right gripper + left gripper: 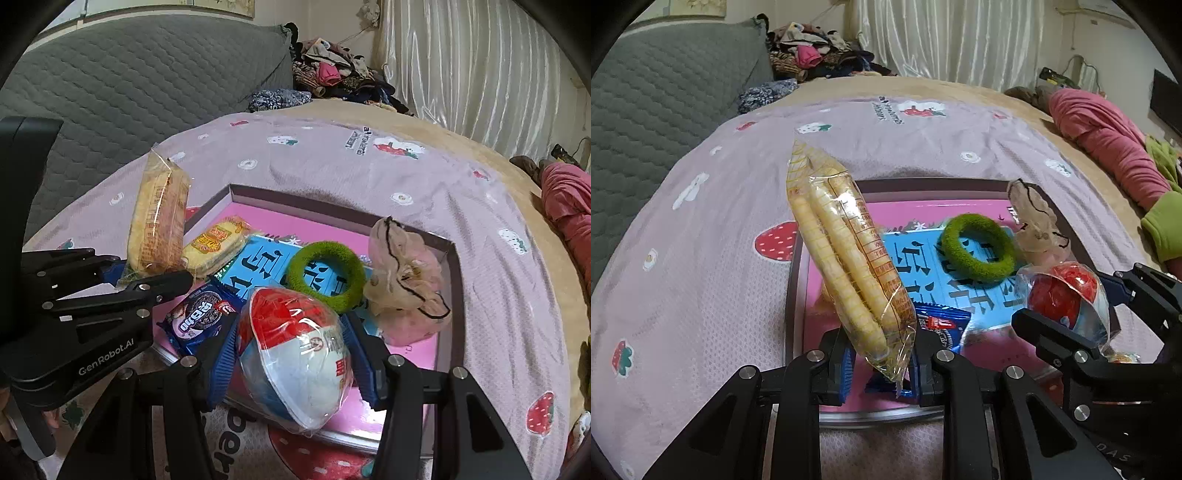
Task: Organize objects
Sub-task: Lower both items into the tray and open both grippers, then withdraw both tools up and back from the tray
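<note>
Both claws hang over the tray [448,258], a shallow box lid with a pink floor and low dark walls that lies on the bed's strawberry-print sheet [701,258]; its walls make it the natural place to gather loose things.

The left claw [879,363] is narrowed on the bottom seal of a packet of wafer sticks [842,258], which stands up at a tilt above the tray's left edge. Gripping the flat crimped end probably spares the brittle sticks inside. The wrapper is clear, crinkly film with a yellow grid print.

The right claw [291,363] is set about half wide around a round wrapped bun [295,365], its ribbed blue pads pressing the glossy red, white and blue film at the widest part. It sits over the tray's near edge.

Inside the tray lie a fuzzy green ring [325,273], a puffy sheer pouch [406,288] at the right wall, a blue cookie packet [201,317] and a yellow cake packet [216,245] at the left. The blue printed sheet [258,266] beneath them may be card; I cannot tell.
</note>
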### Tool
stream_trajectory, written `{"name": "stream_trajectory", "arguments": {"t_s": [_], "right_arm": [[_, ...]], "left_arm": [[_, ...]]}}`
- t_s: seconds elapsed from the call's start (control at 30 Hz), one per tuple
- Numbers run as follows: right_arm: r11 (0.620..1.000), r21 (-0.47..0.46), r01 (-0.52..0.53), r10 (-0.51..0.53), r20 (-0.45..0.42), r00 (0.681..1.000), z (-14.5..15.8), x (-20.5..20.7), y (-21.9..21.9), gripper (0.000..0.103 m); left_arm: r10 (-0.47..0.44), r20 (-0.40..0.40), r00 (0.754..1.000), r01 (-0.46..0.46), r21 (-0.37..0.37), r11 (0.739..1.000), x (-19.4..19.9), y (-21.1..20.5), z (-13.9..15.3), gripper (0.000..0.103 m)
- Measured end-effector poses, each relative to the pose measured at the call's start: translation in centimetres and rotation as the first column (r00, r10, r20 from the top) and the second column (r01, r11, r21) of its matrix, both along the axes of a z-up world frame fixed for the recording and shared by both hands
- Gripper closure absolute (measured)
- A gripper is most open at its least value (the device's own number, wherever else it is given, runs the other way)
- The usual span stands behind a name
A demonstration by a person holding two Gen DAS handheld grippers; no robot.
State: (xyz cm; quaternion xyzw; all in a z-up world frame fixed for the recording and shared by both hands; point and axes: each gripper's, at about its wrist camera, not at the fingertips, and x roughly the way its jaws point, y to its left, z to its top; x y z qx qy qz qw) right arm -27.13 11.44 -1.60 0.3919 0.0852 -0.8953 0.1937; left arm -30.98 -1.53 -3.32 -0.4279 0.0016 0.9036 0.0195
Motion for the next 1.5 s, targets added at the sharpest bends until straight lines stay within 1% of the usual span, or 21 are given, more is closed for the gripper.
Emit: {"name": "stream_trajectory", "arguments": {"t_s": [0.3,0.47,0.7,0.87,1.07,1.1,1.13,1.17,1.2,1.23,1.43,1.5], "right_arm": [[1.000,0.011,0.000,0.000,0.022,1.000,-1.2,-0.4,-0.4,0.048],[1.000,0.023,0.001,-0.002,0.038,0.999,-1.9,-0.5,-0.5,0.048],[1.000,0.027,0.002,-0.004,0.055,0.998,-2.8,-0.8,-0.6,0.047],[0.999,0.037,-0.001,-0.002,0.067,0.998,-3.2,-0.9,-0.7,0.047],[0.999,0.037,0.012,-0.015,0.075,0.997,-3.4,-1.0,-0.6,0.046],[0.999,0.036,0.014,-0.017,0.076,0.997,-3.3,-1.0,-0.5,0.045],[0.999,0.037,0.015,-0.018,0.077,0.997,-3.3,-1.0,-0.5,0.041],[0.999,0.041,0.015,-0.019,0.081,0.997,-3.3,-1.0,-0.5,0.037],[0.999,0.044,0.017,-0.021,0.078,0.997,-3.3,-0.9,-0.5,0.037],[0.999,0.045,0.018,-0.021,0.076,0.997,-3.2,-0.9,-0.5,0.037],[0.999,0.041,0.023,-0.026,0.074,0.997,-2.6,-0.5,-0.4,0.036],[0.999,0.041,0.024,-0.027,0.072,0.997,-2.4,-0.4,-0.3,0.036]], "left_arm": [[0.000,0.020,1.000,0.000,-0.012,1.000,-0.3,0.1,-1.4,0.079],[0.007,0.018,1.000,-0.007,-0.019,1.000,-0.2,-0.1,-1.9,0.079],[0.014,0.006,1.000,-0.014,-0.044,0.999,0.0,-0.4,-2.0,0.078],[0.017,0.007,1.000,-0.016,-0.044,0.999,0.2,-0.6,-2.0,0.078],[0.028,0.015,0.999,-0.028,-0.036,0.999,0.4,-1.0,-1.9,0.076],[0.030,0.016,0.999,-0.029,-0.033,0.999,0.5,-1.1,-1.8,0.073],[0.032,0.019,0.999,-0.031,-0.033,0.999,0.5,-1.2,-1.8,0.070],[0.033,0.018,0.999,-0.033,-0.030,0.999,0.7,-1.3,-1.8,0.065],[0.033,0.017,0.999,-0.033,-0.026,0.999,0.8,-1.4,-1.7,0.060],[0.035,0.021,0.999,-0.034,-0.024,0.999,0.9,-1.5,-1.7,0.058],[0.041,0.030,0.999,-0.040,-0.026,0.999,1.4,-1.7,-1.6,0.051],[0.046,0.029,0.999,-0.044,-0.047,0.998,1.5,-1.7,-1.4,0.045]]}}
